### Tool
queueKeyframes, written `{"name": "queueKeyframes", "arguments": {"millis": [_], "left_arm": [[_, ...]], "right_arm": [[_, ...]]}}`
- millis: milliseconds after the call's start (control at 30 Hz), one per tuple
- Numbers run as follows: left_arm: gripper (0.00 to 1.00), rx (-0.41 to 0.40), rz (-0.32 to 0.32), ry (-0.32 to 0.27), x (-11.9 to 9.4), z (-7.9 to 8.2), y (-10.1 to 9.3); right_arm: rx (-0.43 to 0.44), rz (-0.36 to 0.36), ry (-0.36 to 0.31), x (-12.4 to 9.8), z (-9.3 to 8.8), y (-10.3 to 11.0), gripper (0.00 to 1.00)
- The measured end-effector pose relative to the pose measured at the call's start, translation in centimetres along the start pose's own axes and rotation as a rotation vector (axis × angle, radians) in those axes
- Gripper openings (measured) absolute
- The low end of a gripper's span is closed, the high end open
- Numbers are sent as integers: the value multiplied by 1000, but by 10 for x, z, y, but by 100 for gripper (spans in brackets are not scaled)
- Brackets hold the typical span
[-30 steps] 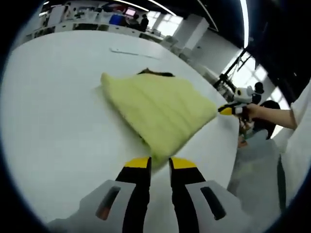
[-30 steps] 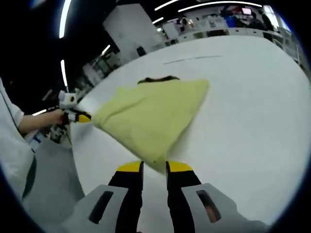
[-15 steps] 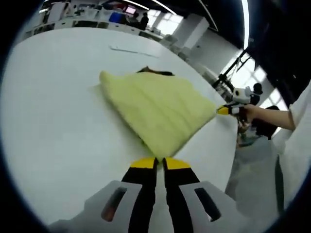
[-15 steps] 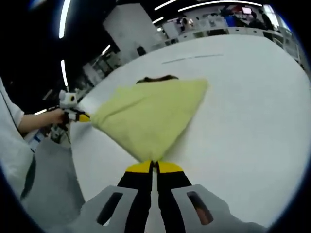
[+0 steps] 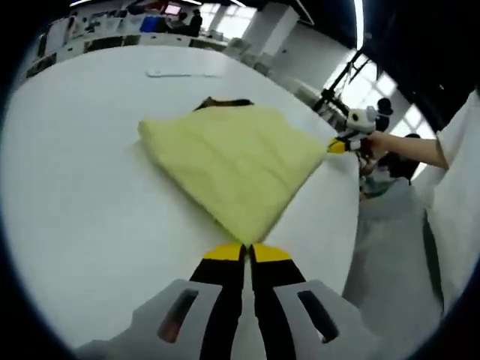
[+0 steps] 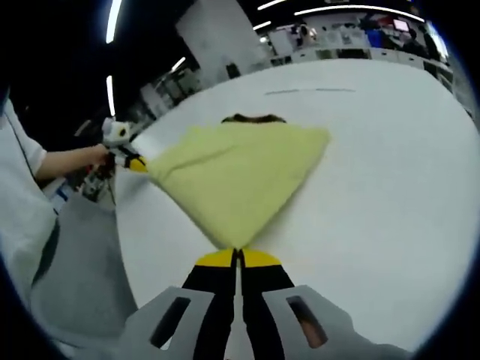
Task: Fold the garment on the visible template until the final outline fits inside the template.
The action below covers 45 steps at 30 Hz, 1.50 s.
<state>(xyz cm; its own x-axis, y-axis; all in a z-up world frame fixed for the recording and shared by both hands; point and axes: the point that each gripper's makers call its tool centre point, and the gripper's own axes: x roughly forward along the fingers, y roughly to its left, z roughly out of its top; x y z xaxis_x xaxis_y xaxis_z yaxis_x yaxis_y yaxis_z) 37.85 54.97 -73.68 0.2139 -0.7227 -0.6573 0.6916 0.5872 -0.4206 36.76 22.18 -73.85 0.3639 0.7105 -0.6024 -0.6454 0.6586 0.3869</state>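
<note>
Gripping opposite corners of the yellow garment [image 5: 232, 161], both jaws closed.

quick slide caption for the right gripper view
Right tool pinches one corner of the yellow-green garment on the white table, left tool at another corner.

Pale yellow garment [image 5: 232, 161], white table [image 5: 82, 187], yellow-tipped black claws.

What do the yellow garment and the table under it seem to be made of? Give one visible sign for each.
Garment: probably soft knit or fleece, matte; faint ribs run across it and its folded edges look thick. Table: smooth hard white surface, perhaps laminate; material uncertain.
</note>
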Motion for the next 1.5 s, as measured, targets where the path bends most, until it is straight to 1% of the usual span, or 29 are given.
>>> {"name": "queueKeyframes", "arguments": {"millis": [100, 133, 200, 300, 433, 533, 700, 933, 1000, 1100, 1300, 1500], "left_arm": [[0, 21, -12, 20, -2, -1, 0], [0, 25, -11, 25, -2, -2, 0], [0, 45, -13, 56, -2, -7, -1], [0, 68, -18, 94, -3, -15, -1], [0, 80, -28, 117, -4, -21, -4], [0, 87, -34, 138, -5, -26, -4], [0, 76, -32, 132, -8, -25, 0], [0, 80, -42, 145, -11, -24, -1], [0, 67, -45, 149, -9, -27, -2], [0, 75, -55, 193, -5, -39, -7], [0, 35, -67, 181, -8, -42, -8], [0, 14, -79, 177, -11, -44, -11]], "right_arm": [[-22, 6, 14, -1, 1, 0, 2], [-38, 11, 29, -1, 0, -1, 2], [-61, 21, 61, -1, -5, 0, 2], [-77, 34, 84, -1, -9, 2, 2], [-88, 41, 102, -2, -14, 1, 2], [-87, 39, 102, -3, -14, 3, 1], [-82, 20, 91, -4, -13, 0, 1], [-70, 21, 96, -3, -17, 1, 1], [-64, 26, 101, -2, -20, 4, 1], [-60, 38, 122, -1, -28, 7, 1], [-46, 42, 119, -4, -32, 1, 1], [-48, 53, 130, -7, -36, 4, 1]]}}
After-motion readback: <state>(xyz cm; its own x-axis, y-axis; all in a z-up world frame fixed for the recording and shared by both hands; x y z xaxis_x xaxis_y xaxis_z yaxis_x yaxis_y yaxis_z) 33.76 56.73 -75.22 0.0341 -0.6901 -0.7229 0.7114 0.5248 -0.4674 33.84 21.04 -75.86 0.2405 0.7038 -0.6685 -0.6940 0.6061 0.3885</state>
